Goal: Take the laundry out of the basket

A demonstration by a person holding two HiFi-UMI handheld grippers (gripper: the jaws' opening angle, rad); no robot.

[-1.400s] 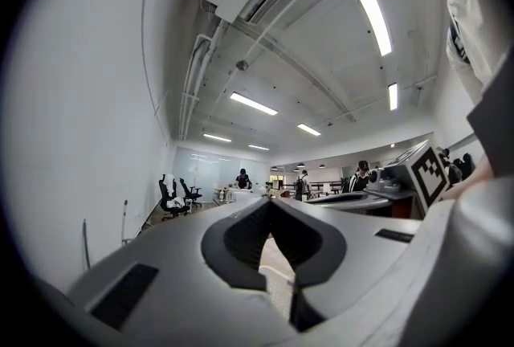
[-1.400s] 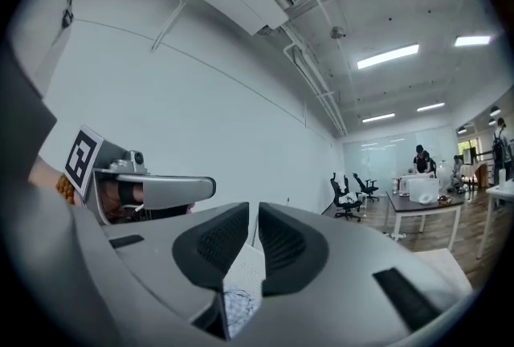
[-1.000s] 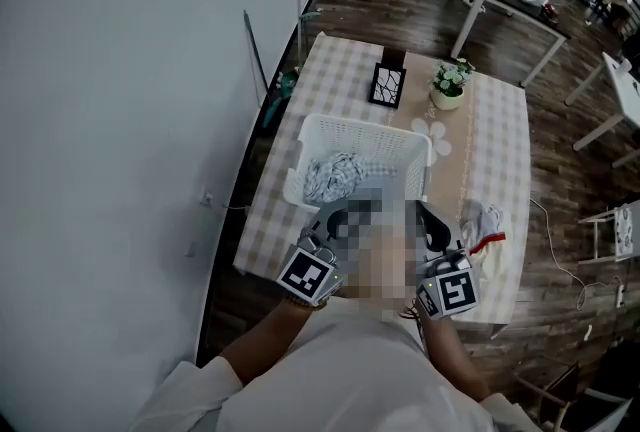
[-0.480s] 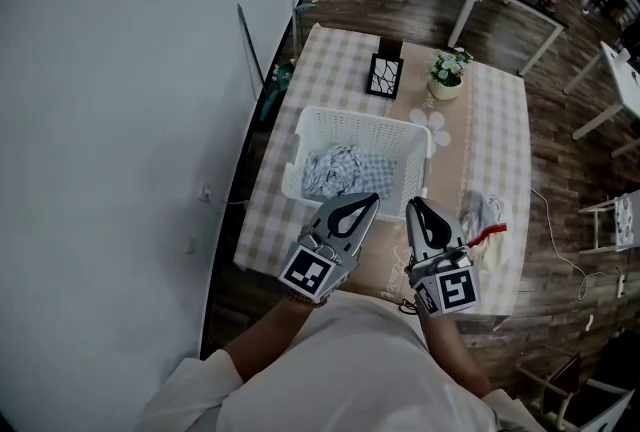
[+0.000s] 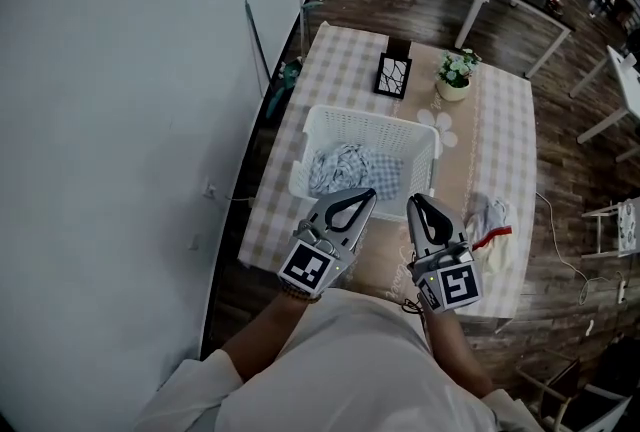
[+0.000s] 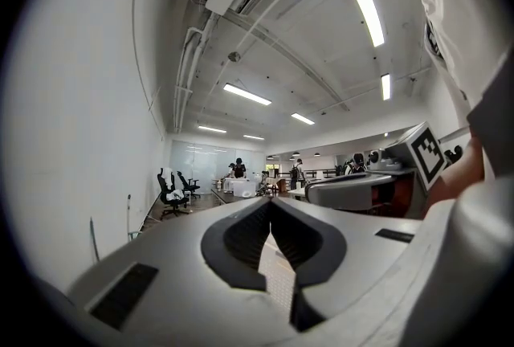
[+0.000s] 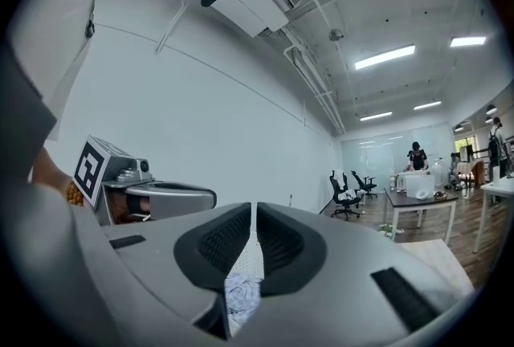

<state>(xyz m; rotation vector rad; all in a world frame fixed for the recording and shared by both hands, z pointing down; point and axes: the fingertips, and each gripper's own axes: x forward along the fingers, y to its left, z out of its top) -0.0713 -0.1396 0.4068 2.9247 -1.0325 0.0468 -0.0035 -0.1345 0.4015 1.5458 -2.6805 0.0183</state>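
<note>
Laundry [image 5: 345, 168] lies in the white basket [image 5: 372, 123] on a checked table [image 5: 505, 130], with a picture frame [image 5: 393, 75] and flower pot [image 5: 455, 77] beyond it and a white cloth [image 5: 490, 220] beside it. The left gripper [image 5: 368, 193] and right gripper [image 5: 414, 201], both clenched empty, hover at the near edge. A wall [image 5: 120, 120] flanks the left.

The left claw [image 5: 368, 193] hides part of the basket's [image 5: 372, 121] near rim; the right claw [image 5: 414, 201] covers part of the table's [image 5: 505, 135] near edge.
</note>
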